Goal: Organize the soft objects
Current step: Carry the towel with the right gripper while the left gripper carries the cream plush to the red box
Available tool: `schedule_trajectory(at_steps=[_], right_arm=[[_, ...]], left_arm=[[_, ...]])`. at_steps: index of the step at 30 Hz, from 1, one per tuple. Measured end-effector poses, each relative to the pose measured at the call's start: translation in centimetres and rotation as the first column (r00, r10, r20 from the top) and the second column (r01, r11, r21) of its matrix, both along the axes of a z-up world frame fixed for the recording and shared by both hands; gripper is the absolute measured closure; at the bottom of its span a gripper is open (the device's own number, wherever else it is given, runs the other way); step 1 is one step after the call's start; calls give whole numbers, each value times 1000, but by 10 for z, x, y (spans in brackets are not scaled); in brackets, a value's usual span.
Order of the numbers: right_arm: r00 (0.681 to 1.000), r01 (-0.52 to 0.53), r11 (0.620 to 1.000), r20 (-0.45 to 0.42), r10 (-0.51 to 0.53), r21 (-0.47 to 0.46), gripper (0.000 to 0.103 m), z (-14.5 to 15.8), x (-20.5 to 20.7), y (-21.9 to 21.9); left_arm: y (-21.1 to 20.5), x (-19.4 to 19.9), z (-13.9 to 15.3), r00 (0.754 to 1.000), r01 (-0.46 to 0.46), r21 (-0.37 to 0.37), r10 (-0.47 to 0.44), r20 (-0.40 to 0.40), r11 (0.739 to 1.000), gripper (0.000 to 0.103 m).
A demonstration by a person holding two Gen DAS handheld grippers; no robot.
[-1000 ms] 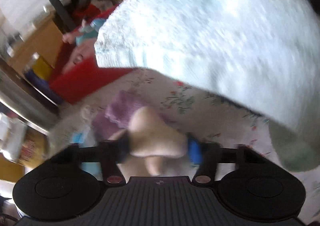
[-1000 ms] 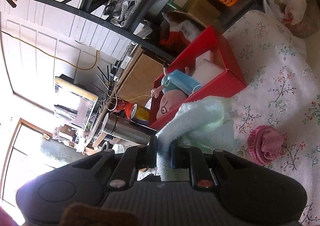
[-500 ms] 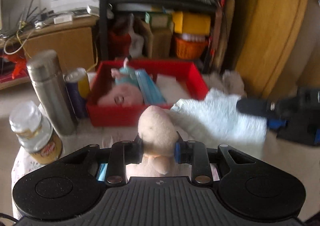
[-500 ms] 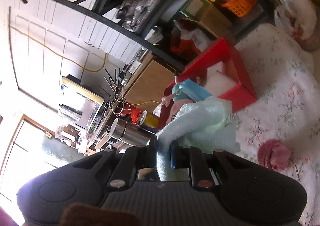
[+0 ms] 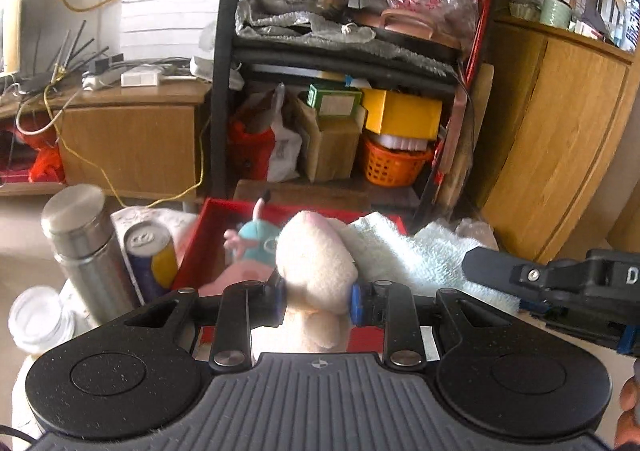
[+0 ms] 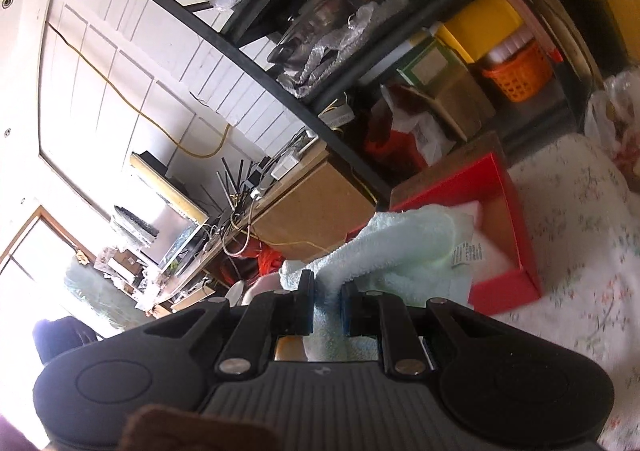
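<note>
Left gripper: your left gripper is clamped on a cream plush toy; both blue pads press into its sides, and its rounded top bulges above the fingers toward 12 o'clock.

Right gripper: your right gripper is squeezed together on a fold of a pale green towel. In the left wrist view this gripper reaches in from 3 o'clock, its finger lying against the towel.

Towel: from the right gripper it hangs out toward 1 o'clock and drapes over the near edge of the red box. A white care label shows on its underside.

Red box: in the left wrist view the red box sits just beyond the plush toy, at 12 o'clock from your left gripper. Inside it lies a pink and teal stuffed toy, partly hidden behind the cream plush.

Table: a floral tablecloth covers the surface under the box, spreading to 3 o'clock in the right wrist view.

Beside the box: at 9 o'clock in the left wrist view stand a steel flask, a blue and yellow can touching the box's left wall, and a white-lidded jar nearest you.

Background: a dark shelf unit holds pots, boxes and an orange basket; a wooden cabinet stands at 2 o'clock.
</note>
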State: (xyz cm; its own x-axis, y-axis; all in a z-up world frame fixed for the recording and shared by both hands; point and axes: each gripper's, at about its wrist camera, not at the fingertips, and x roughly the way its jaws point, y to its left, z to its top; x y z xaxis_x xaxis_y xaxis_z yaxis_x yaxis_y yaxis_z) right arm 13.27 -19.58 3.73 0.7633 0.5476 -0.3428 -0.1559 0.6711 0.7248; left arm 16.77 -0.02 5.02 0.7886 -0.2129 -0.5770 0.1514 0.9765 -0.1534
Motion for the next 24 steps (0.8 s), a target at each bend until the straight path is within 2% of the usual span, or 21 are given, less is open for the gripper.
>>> schedule_trajectory(at_steps=[10,24], right_arm=[[998,48,995,45,-44,-87,103,6,49,-7],[997,69,988,56,-61,-142,103,-12,126,4]], left_arm=[[-11,43,-4,999,-33,12,32,18,999,73],[-16,97,-21,997,-76,-1,76,35,997,72]])
